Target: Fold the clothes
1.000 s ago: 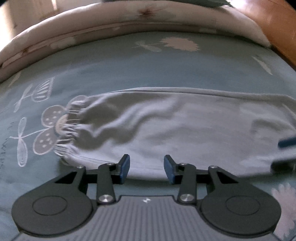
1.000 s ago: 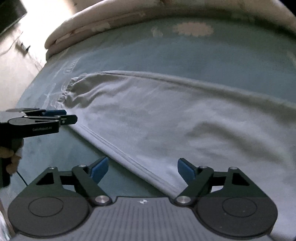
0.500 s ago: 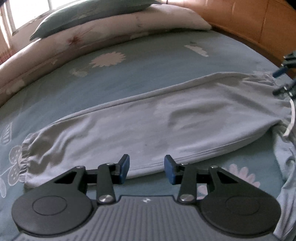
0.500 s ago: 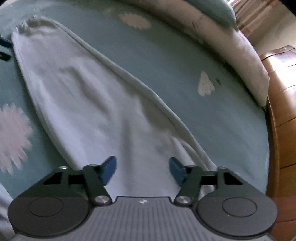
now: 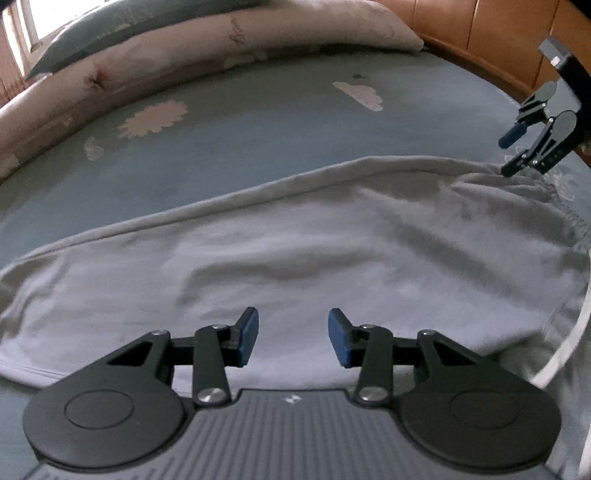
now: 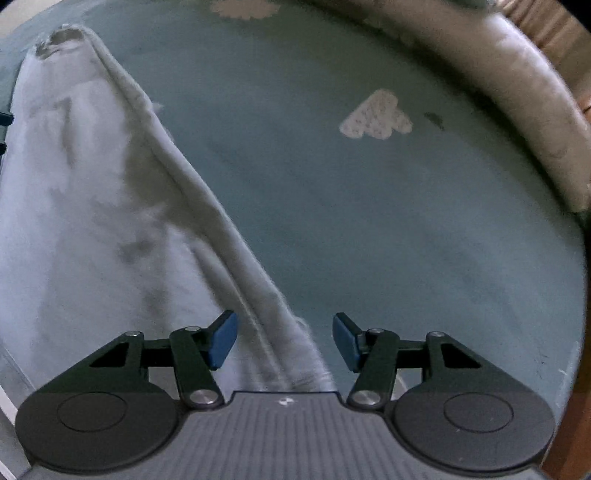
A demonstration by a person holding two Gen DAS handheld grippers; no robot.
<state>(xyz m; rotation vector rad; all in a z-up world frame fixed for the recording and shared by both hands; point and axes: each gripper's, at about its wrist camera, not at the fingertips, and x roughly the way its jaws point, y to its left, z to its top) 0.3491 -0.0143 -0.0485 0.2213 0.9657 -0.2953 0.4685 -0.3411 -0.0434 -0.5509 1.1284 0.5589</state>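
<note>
Grey trousers (image 5: 295, 251) lie flat and lengthwise across a blue-green patterned bed sheet (image 5: 258, 129). Their gathered waistband (image 5: 554, 192) is at the right, with a white drawstring (image 5: 569, 339) trailing below it. My left gripper (image 5: 293, 341) hovers open over the near side of the trousers, nothing between its pads. My right gripper (image 5: 511, 153) hangs over the waistband's far corner. In the right wrist view the trousers (image 6: 92, 221) stretch away to the cuff (image 6: 62, 40). Their far edge runs between the right gripper's (image 6: 283, 341) open pads, which do not press on it.
A rolled floral quilt (image 5: 184, 62) with a teal pillow (image 5: 129, 26) on top lines the back of the bed. Orange-brown wooden panelling (image 5: 480, 33) stands at the back right. In the right wrist view the quilt (image 6: 535, 110) curves round the right side.
Both grippers have travelled along the trousers from the cuff end toward the waistband. The right gripper has rolled, its jaws have narrowed, and it now straddles the trousers' far edge.
</note>
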